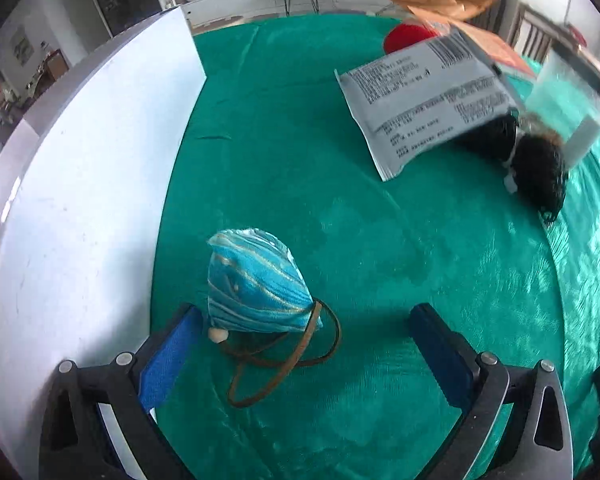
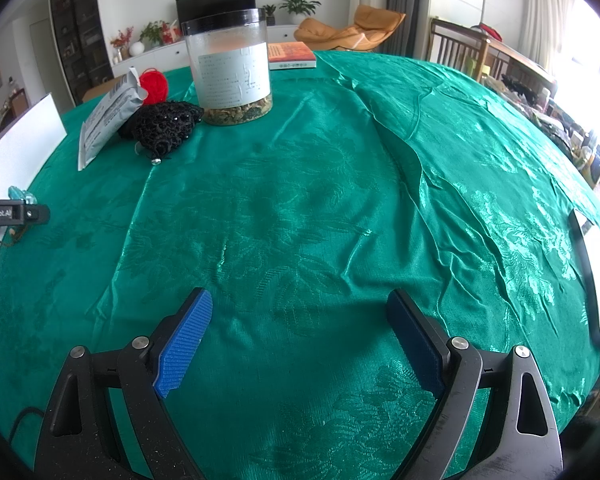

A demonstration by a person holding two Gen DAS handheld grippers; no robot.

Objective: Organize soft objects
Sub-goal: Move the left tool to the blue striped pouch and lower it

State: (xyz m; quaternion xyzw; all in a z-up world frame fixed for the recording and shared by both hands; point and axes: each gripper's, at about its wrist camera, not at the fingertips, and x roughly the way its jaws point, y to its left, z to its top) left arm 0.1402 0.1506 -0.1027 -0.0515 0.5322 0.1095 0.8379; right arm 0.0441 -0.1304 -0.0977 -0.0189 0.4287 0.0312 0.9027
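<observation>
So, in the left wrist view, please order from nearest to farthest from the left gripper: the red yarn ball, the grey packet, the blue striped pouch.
From the left gripper:
1. Blue striped pouch, by its left finger.
2. Grey packet, far right.
3. Red yarn ball, behind the packet.

On the green cloth: one turquoise pouch, one grey packet, one black mesh bag, one red ball, one jar, one book.

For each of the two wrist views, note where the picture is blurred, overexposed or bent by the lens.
Left wrist view: the grey packet and clear jar at upper right are smeared by motion blur, while the blue pouch is sharp; the white board bows with fisheye curvature. Right wrist view: sharp throughout, the green tablecloth bulges like a dome, and the window at far right is blown out to white.
</observation>
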